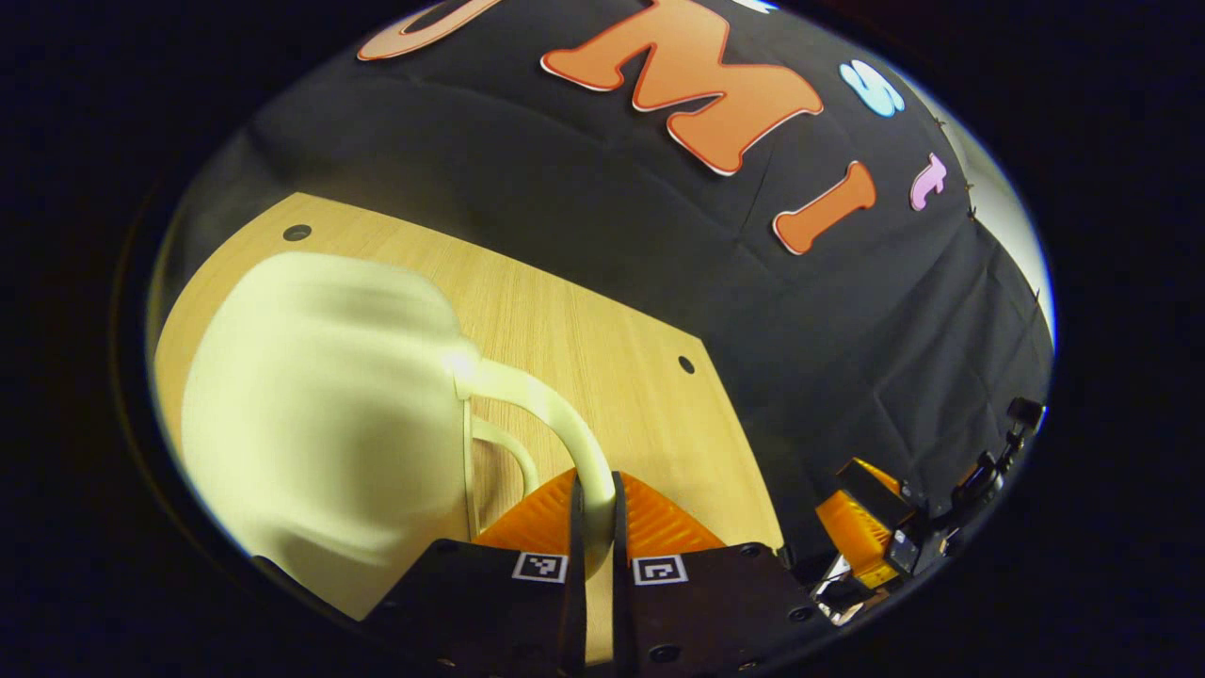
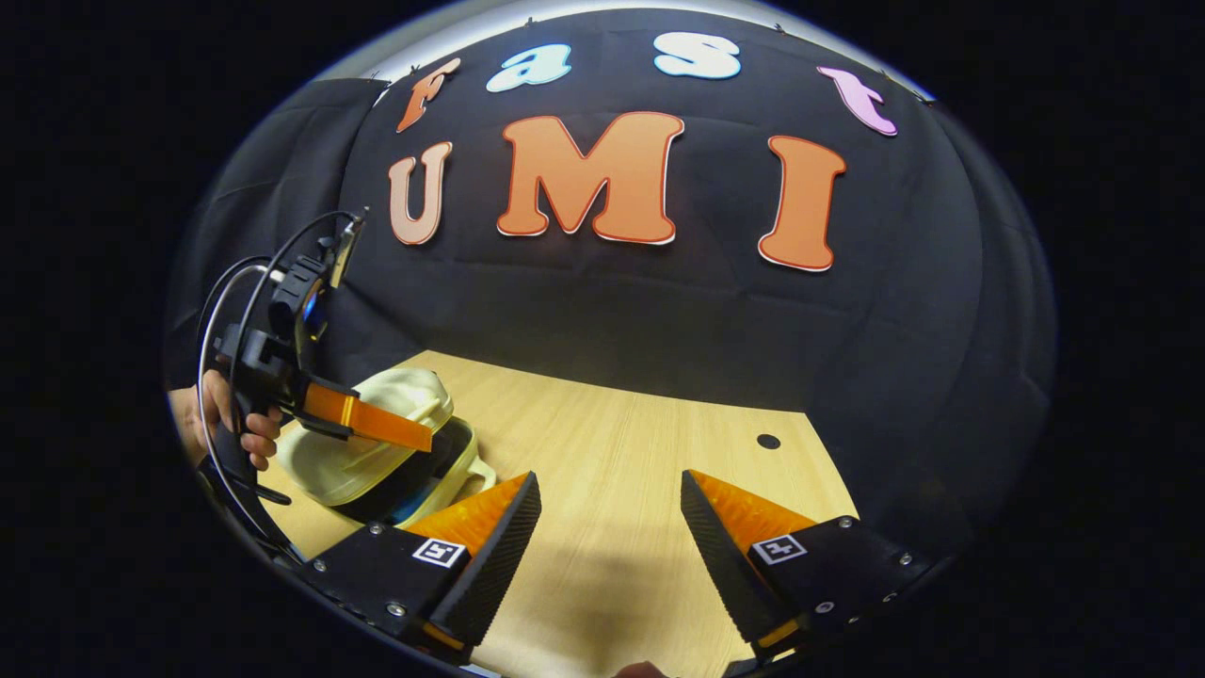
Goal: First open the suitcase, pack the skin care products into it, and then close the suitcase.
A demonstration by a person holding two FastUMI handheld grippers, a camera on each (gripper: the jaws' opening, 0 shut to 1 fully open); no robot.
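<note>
The small cream suitcase (image 1: 320, 414) is close at the left in the left gripper view, its shell blurred. My left gripper (image 1: 595, 490) is shut on the lid's curved cream handle (image 1: 555, 414); a second handle (image 1: 508, 452) hangs lower, on the other half. In the right gripper view the suitcase (image 2: 377, 452) lies at the table's left with its lid ajar, a dark gap and something blue inside. The left gripper (image 2: 414, 438) reaches to its front edge, held by a hand (image 2: 235, 414). My right gripper (image 2: 612, 499) stands open over bare wood, holding nothing.
The light wooden table (image 2: 612, 424) has a small round hole (image 2: 768, 441) near its far right corner and ends at the black cloth wall. In the left gripper view the right gripper (image 1: 866, 537) is low at the right, past the table edge.
</note>
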